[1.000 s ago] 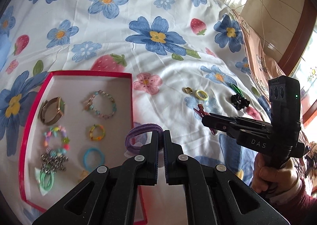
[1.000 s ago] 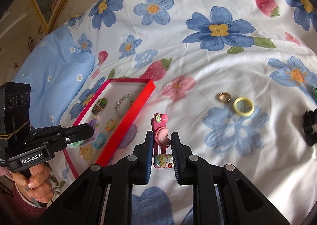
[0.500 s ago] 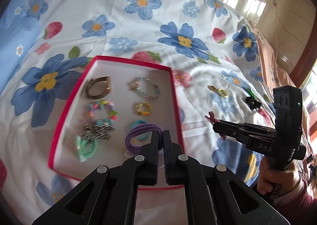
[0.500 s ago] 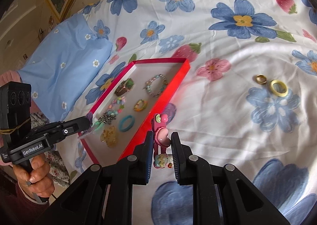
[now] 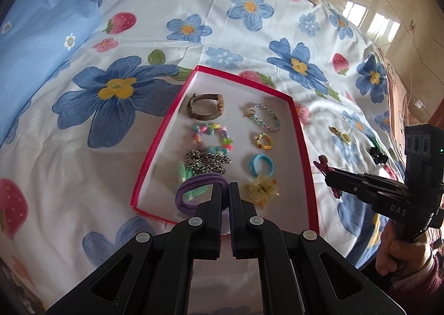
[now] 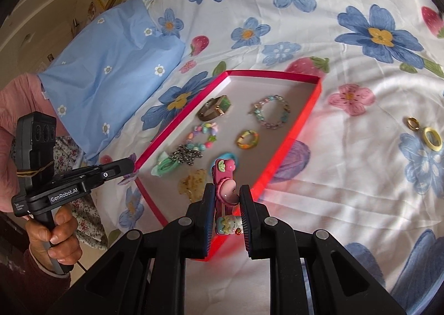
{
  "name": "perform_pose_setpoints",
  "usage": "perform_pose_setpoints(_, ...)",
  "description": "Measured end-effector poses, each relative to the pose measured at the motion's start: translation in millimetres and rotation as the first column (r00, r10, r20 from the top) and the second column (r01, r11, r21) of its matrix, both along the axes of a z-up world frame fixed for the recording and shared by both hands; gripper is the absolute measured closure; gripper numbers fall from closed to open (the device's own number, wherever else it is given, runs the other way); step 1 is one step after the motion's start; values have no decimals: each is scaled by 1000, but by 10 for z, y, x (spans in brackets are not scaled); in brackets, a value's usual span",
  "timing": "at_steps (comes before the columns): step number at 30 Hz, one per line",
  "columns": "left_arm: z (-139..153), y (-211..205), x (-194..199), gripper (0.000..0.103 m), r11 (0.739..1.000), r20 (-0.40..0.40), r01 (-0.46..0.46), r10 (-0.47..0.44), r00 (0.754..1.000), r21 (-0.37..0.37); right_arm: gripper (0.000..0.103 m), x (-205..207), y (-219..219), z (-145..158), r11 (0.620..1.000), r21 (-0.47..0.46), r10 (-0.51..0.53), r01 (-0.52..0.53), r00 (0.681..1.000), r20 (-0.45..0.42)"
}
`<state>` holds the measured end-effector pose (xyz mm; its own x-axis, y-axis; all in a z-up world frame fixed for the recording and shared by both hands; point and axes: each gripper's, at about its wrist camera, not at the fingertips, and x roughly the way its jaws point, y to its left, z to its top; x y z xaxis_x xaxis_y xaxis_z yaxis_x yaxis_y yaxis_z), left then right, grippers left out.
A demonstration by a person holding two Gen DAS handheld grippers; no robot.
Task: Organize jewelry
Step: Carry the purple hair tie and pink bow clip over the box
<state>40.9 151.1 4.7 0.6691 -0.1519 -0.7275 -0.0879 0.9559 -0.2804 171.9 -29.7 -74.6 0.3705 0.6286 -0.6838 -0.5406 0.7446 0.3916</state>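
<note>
A red-rimmed tray (image 5: pixel 302 148) with a white floor lies on the flowered bedsheet and holds a watch (image 5: pixel 206 106), bead bracelets, rings, a chain, a blue hair tie (image 5: pixel 261 165) and a yellow clip. My left gripper (image 5: pixel 225 190) is shut on a purple hair tie (image 5: pixel 194 190) above the tray's near left corner. My right gripper (image 6: pixel 227 193) is shut on a pink hair clip (image 6: pixel 224 176) over the tray's near edge (image 6: pixel 288 145). It also shows in the left wrist view (image 5: pixel 323 168), right of the tray.
A gold ring (image 6: pixel 412 123) and a yellow ring (image 6: pixel 432 142) lie on the sheet right of the tray. A black hair tie (image 5: pixel 378 154) lies further right. A blue pillow (image 6: pixel 111 65) is at the left. The bed edge and floor are at the far right.
Both grippers have moved left toward the tray with their items. The purple hair tie is now over the tray's near left corner; the pink clip now hangs over the tray's near edge.
</note>
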Motion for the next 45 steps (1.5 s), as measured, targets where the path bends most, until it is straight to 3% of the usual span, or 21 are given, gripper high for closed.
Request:
perform_pose_setpoints(8, 5, 66, 76, 100, 1000, 4, 0, 0, 1000, 4, 86, 33, 218, 14, 1000, -15, 21, -20, 1000, 8)
perform_pose_setpoints(24, -192, 149, 705, 100, 1000, -25, 7, -6, 1000, 30, 86, 378, 474, -86, 998, -66, 17, -17, 1000, -4)
perform_pose_setpoints(38, -479, 109, 1046, 99, 998, -74, 9, -5, 997, 61, 86, 613, 757, -311, 976, -212, 44, -38, 999, 27)
perform_pose_setpoints(45, -527, 126, 1049, 96, 998, -80, 8, -3, 997, 60, 85, 619, 793, -412, 972, -230, 54, -50, 998, 11)
